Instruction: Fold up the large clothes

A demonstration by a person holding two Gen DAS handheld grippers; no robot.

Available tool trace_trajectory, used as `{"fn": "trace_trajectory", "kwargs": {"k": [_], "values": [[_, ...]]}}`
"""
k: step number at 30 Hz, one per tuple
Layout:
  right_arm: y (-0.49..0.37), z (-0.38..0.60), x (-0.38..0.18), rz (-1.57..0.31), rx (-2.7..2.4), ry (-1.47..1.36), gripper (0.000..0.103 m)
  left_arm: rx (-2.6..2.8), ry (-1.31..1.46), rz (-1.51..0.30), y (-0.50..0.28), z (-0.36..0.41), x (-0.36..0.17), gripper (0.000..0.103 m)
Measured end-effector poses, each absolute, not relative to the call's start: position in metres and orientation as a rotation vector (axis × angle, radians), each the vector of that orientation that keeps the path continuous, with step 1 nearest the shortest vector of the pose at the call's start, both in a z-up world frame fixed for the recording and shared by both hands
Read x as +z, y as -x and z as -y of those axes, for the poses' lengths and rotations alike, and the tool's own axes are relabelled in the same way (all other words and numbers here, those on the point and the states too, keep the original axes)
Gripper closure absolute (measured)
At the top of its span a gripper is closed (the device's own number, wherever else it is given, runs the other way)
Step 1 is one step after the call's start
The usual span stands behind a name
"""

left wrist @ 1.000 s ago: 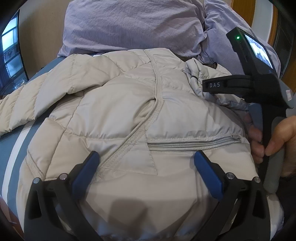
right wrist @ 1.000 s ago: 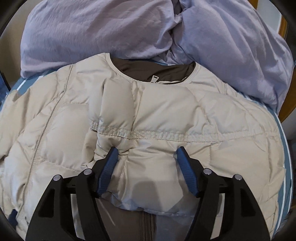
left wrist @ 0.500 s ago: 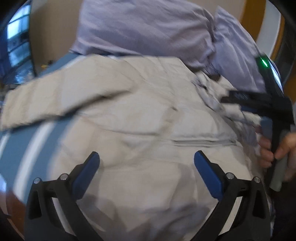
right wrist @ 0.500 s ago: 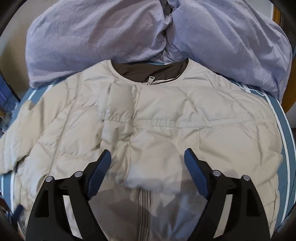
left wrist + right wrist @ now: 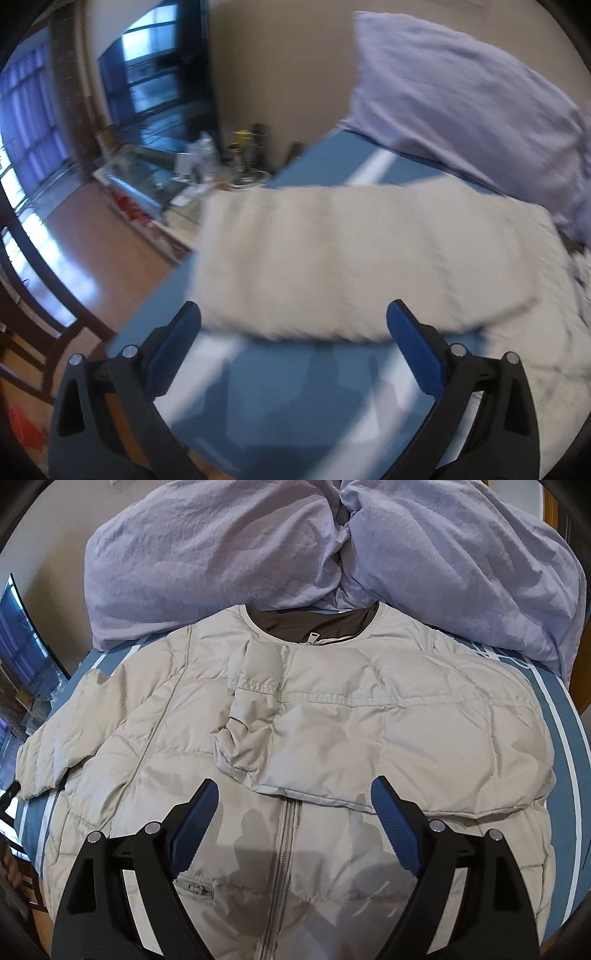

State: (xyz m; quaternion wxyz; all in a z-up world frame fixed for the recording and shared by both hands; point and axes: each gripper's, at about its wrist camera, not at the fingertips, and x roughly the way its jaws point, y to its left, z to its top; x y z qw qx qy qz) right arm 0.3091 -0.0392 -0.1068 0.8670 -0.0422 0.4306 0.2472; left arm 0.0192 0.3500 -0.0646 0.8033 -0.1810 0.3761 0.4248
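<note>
The beige quilted puffer jacket point(image 5: 295, 738) lies flat on the blue striped bed point(image 5: 557, 716), its unfolded sleeve point(image 5: 332, 266) stretching crosswise just beyond the left gripper point(image 5: 293, 336), jaws spread and empty like the right gripper point(image 5: 293, 812).

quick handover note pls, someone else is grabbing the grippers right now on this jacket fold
Left gripper: open, empty, above the blue striped bed cover by the outstretched sleeve; view is blurred.
Right gripper: open, jaws have just been opening; nothing is gripped, and it hangs over the jacket front.
Beige puffer jacket: lies front up on the bed, zipped, collar toward the lilac pillows.
Done: one sleeve is folded across the chest.
Left: the other sleeve lies spread to the side; fold it in, then probably fold the body.
</note>
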Motion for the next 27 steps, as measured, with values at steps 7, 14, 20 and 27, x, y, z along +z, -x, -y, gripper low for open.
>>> {"fn": "trace_trajectory", "kwargs": {"k": [7, 14, 20, 27], "values": [[-0.312, 0.044, -0.113, -0.916, 0.522, 0.087, 0.017, 0.979, 0.502, -0.853, -0.001, -0.404, -0.089, 0.023], [-0.315, 0.046, -0.119, -0.931, 0.521, 0.084, 0.017, 0.921, 0.570, -0.828, 0.002, -0.405, -0.099, 0.042], [-0.315, 0.048, -0.121, -0.939, 0.526, 0.078, 0.017, 0.880, 0.578, -0.801, -0.005, -0.398, -0.098, 0.077], [-0.315, 0.058, -0.116, -0.921, 0.531, 0.063, 0.017, 0.915, 0.520, -0.782, -0.020, -0.384, -0.079, 0.087]]}}
